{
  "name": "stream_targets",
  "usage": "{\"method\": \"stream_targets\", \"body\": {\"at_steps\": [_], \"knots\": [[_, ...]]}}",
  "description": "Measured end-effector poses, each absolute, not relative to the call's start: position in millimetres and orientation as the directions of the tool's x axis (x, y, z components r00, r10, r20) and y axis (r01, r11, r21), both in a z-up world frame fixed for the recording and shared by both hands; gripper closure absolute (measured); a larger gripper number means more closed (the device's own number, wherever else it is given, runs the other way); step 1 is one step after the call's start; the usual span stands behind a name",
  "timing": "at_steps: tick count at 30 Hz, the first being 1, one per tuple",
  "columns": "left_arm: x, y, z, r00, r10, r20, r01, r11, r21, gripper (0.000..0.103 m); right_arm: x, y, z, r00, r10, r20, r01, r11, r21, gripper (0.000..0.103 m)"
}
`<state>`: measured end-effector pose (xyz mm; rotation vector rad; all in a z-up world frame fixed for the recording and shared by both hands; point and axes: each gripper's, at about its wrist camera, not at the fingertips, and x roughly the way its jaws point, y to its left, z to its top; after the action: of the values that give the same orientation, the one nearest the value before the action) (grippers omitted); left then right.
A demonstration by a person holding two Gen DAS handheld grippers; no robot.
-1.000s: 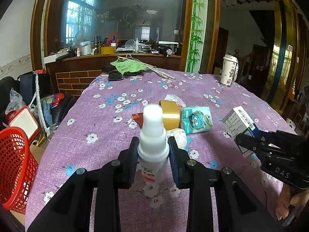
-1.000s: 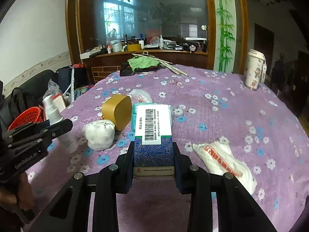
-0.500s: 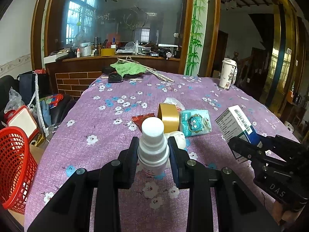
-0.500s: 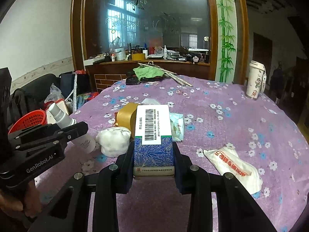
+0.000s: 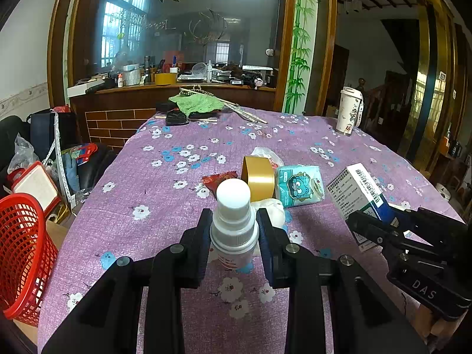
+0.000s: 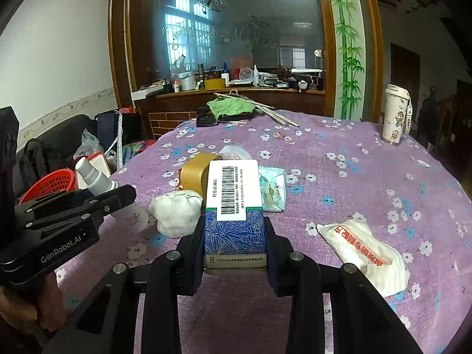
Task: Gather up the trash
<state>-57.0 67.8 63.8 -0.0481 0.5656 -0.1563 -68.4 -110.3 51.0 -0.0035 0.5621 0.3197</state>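
Carrying both items, you have the left gripper (image 5: 234, 230) clamped on the spray bottle (image 5: 234, 221) and the right gripper (image 6: 234, 236) gripping the medicine box (image 6: 234, 206). Next, swing left to the red basket (image 5: 20, 253), probably the bin, and release above its rim.

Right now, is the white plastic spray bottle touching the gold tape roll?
Apart. The right wrist view shows the white plastic spray bottle lifted left of the gold tape roll.

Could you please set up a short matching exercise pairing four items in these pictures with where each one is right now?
Items:
1. white spray bottle
2. blue and white box
3. red basket
4. white cup

Places:
A. standing at the table's far right edge
B. beside the table, on the left
C. between the right gripper jaws
D. between the left gripper jaws

Pairs: 1-D, 2-C, 3-B, 4-A
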Motion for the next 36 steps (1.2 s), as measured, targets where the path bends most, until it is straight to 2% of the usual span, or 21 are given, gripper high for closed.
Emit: {"method": "stream_targets", "body": {"at_steps": [24, 36], "knots": [[-58.6, 72.5, 65.4, 0.834, -0.151, -0.531, 0.125, 0.989, -0.086, 0.074, -71.9, -113.7, 52.6, 0.813, 0.281, -0.510, -0.278, 0.957, 0.084, 0.066], [-63.2, 79.9, 70.0, 0.830, -0.127, -0.542, 0.105, 0.992, -0.073, 0.074, -77.6, -113.3, 57.4, 0.806, 0.262, -0.531, -0.259, 0.963, 0.082, 0.066]]}}
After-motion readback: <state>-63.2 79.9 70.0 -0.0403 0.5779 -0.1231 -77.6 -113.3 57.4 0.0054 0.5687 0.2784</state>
